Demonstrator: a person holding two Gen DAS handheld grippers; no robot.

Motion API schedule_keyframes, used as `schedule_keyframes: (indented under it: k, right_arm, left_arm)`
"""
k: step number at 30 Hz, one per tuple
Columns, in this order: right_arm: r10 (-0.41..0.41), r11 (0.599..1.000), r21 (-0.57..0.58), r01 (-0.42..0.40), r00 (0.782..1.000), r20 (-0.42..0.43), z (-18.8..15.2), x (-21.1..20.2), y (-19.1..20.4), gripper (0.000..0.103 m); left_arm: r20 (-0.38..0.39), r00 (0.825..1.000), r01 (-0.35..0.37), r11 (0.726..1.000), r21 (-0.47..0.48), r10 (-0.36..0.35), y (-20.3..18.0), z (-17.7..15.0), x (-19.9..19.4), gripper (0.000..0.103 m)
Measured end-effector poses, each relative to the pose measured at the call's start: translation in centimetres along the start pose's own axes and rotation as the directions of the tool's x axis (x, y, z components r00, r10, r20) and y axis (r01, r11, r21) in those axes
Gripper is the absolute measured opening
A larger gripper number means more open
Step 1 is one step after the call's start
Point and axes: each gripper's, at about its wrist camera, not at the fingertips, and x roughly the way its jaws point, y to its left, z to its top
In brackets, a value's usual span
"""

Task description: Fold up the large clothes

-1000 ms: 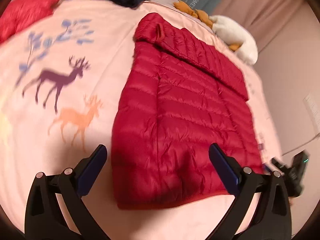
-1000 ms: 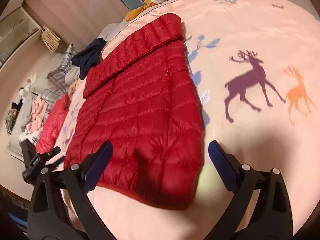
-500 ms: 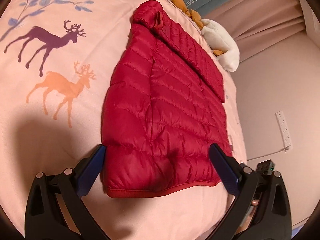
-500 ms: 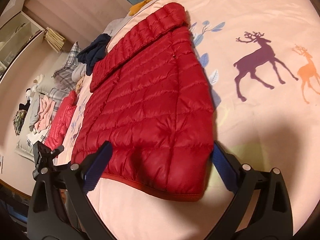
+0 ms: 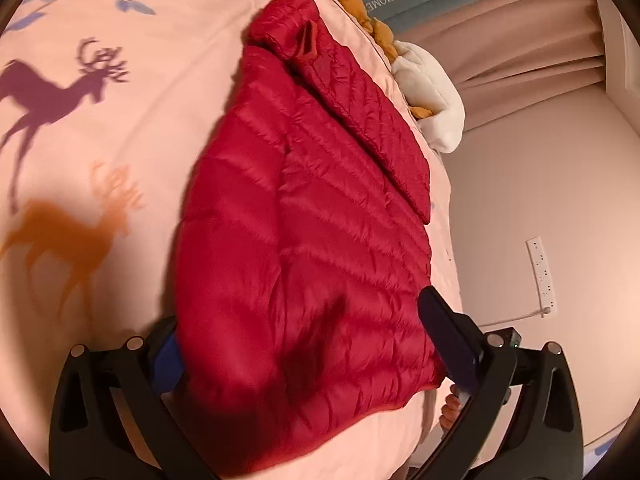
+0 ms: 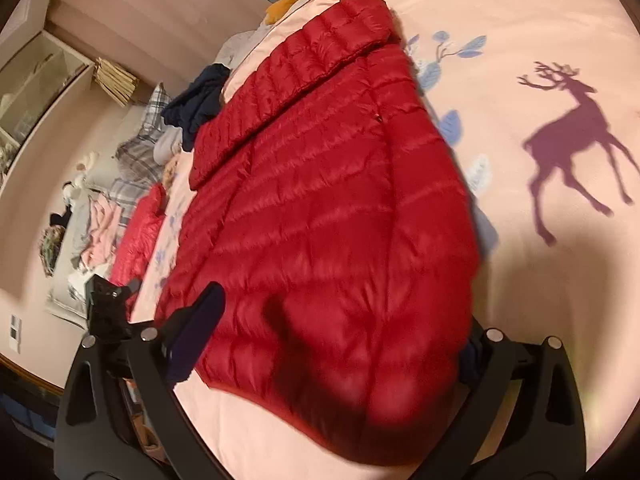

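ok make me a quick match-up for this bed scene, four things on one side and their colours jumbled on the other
Things:
1. puffer jacket
2. bigger deer print
3. smaller deer print
4. plush toy

Colours:
A. orange
B. white
C. red
D. purple

Pairs: 1-C, 2-D, 3-A, 4-B
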Motion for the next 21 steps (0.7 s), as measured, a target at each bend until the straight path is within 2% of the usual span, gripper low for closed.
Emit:
schedule_keyframes:
  k: [7,15,21]
  right_arm:
    - [0.030,0.999,0.023,-0.030,1.000,0.009,0.8,1.0,0.3,0.099]
    - [0.067,0.997,-0.043,-0.070,0.996,-0.066,-2.0,-0.2,1.0,0.096]
    - [0.111,0.994,-0.007,-0.112,0.991,-0.076,-3.1,-1.3,0.2,0.094]
  left_arm:
    - [-0.009,1.000,0.020,1.000,0.009,-0.020,-0.4,-0.3,0.4,0.102]
    - [-0.043,0.999,0.022,0.997,0.071,-0.019,-1.3,-3.2,-0.5,0.102]
    - [-0.041,0.999,0.026,0.996,0.084,-0.022,-1.4,-4.3,-1.2,0.102]
